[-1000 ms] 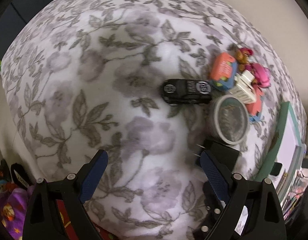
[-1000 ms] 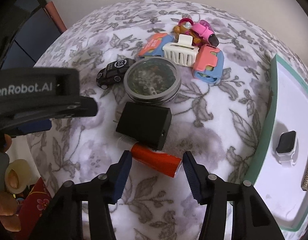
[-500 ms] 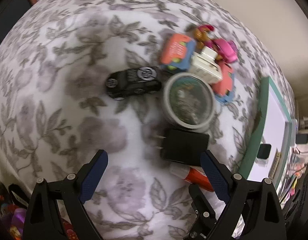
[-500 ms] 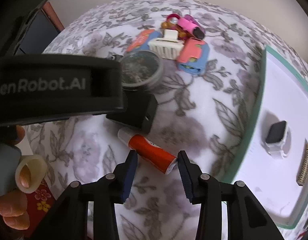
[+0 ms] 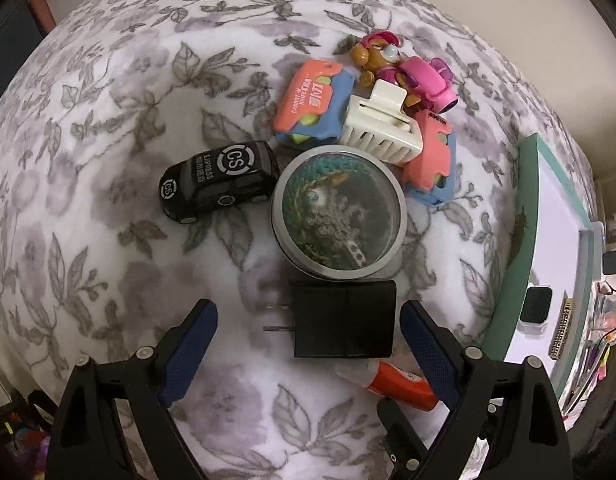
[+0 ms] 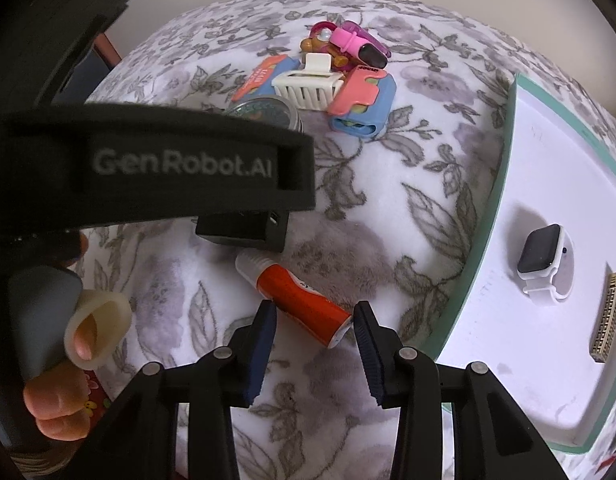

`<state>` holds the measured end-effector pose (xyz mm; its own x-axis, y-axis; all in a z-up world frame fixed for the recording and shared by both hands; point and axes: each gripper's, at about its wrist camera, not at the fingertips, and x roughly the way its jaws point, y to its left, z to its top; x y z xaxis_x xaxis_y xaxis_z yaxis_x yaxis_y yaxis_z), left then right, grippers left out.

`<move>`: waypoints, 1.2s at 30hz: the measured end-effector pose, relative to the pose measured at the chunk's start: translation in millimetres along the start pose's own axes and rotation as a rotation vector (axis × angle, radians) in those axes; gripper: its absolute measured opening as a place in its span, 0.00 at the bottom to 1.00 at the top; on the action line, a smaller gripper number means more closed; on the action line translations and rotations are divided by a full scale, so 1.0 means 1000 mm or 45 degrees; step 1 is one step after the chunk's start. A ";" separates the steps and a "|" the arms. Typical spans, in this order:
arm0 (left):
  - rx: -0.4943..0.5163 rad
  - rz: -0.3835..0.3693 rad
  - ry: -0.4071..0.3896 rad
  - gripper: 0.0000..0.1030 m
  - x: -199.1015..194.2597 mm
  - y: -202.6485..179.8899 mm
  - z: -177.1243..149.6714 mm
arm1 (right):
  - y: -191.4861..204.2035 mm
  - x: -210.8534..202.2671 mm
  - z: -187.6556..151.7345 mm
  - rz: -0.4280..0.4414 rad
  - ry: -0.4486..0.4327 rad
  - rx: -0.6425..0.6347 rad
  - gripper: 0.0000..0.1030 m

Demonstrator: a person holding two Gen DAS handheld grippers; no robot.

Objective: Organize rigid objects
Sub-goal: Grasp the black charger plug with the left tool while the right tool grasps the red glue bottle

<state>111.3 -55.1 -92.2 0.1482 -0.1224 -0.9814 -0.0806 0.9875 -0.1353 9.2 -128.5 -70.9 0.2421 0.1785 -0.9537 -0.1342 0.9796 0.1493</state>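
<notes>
Step in hand, as judged: pick-up of the glue tube [image 6: 298,302]. The right tool [image 6: 312,318] is shown released, its fingers straddling the near end of the tube, which lies on the floral blanket [image 6: 387,184] just left of the tray [image 6: 503,184]; no contact with the pads can be confirmed. The next move calls for the fingers to be closed across the tube, then a lift toward the tray, where a watch [image 6: 543,256] already lies.

The left tool [image 5: 308,332] is shown released, wide apart, on either side of the charger [image 5: 343,320], not touching it.

Farther off, a tin [image 5: 339,210] with a clear lid is seen, touching the charger's far edge. To its left a toy car [image 5: 220,182] is marked "CS" and "EXPRESS". Beyond lie a white clip [image 5: 381,130], two pink-and-blue cases, the left one [image 5: 311,102] printed "CARROT KNIFE", and a pup figure [image 5: 379,54]. "GenRobot.AI" is read on the left tool's body [image 6: 180,168].
</notes>
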 end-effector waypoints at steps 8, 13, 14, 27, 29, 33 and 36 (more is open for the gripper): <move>0.030 -0.040 0.006 0.67 0.003 -0.001 -0.003 | 0.000 0.003 0.006 0.009 0.000 0.005 0.45; 0.034 0.020 0.004 0.67 -0.001 0.005 -0.002 | 0.007 0.006 0.010 -0.003 -0.007 -0.023 0.50; 0.032 0.040 0.009 0.67 -0.001 0.007 -0.003 | 0.008 0.007 0.011 -0.005 -0.007 -0.030 0.52; -0.042 0.134 0.054 0.66 -0.004 0.063 -0.013 | 0.022 0.027 0.021 -0.081 -0.043 -0.079 0.57; -0.051 0.130 0.065 0.66 -0.003 0.061 -0.013 | 0.026 0.031 0.025 -0.093 -0.057 -0.088 0.57; -0.066 0.147 0.109 0.66 0.014 0.072 -0.020 | 0.027 0.032 0.031 -0.105 -0.075 -0.076 0.56; -0.070 0.148 0.107 0.66 0.017 0.073 -0.019 | 0.025 0.030 0.034 -0.092 -0.083 -0.064 0.54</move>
<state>88.9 12.6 -121.2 0.0520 -0.0177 -0.9985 -0.1464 0.9889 -0.0252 46.0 -95.8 -87.2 0.3149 0.1145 -0.9422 -0.1617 0.9847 0.0656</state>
